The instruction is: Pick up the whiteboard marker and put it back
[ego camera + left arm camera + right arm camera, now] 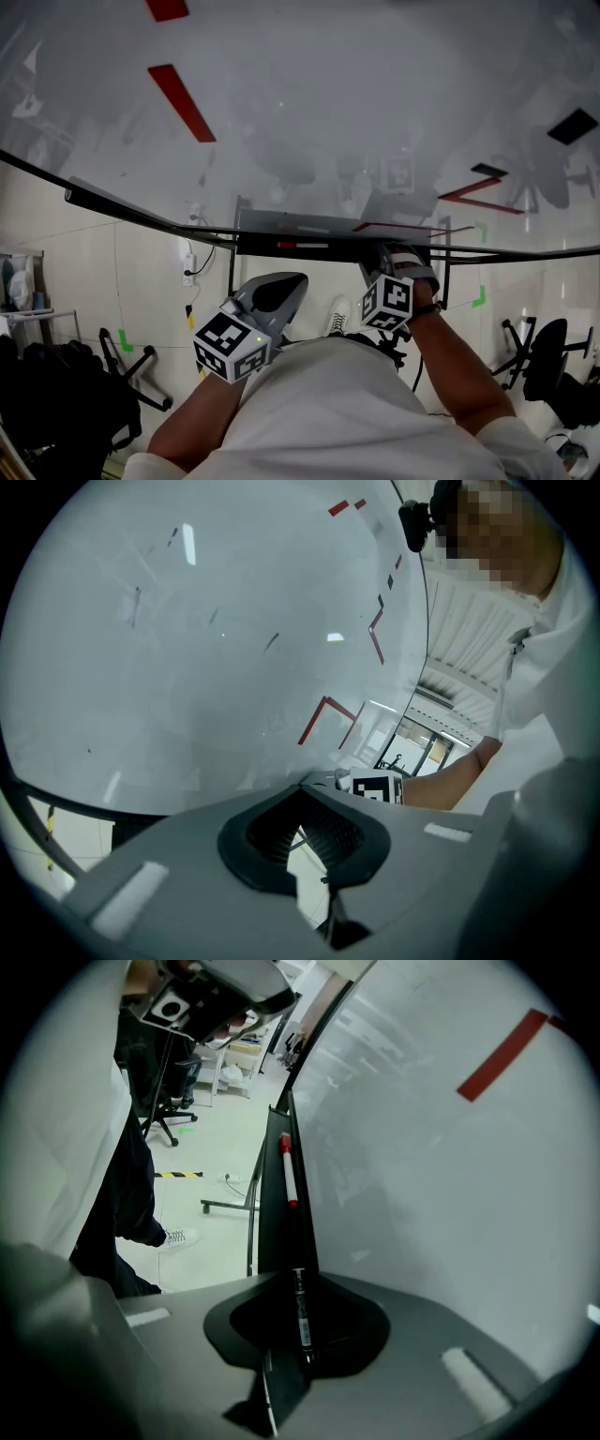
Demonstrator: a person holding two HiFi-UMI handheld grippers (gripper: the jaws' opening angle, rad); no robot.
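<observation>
A black whiteboard marker [301,1312] lies lengthwise between the jaws of my right gripper [298,1283], which is shut on it. Its tip points along the dark pen tray [274,1222] at the whiteboard's bottom edge. A second marker, white with red ends [287,1171], rests on that tray farther on. In the head view the right gripper [389,258] is up against the tray [262,246], just right of the red marker [302,245]; the black marker is hidden there. My left gripper [281,286] hangs below the tray, shut and holding nothing [305,803].
The large whiteboard [328,112] fills the space ahead, with red strips [183,101] on it. Its metal stand [232,272] reaches down to the tiled floor. Office chairs [539,361] stand at the right and dark bags [56,394] at the left.
</observation>
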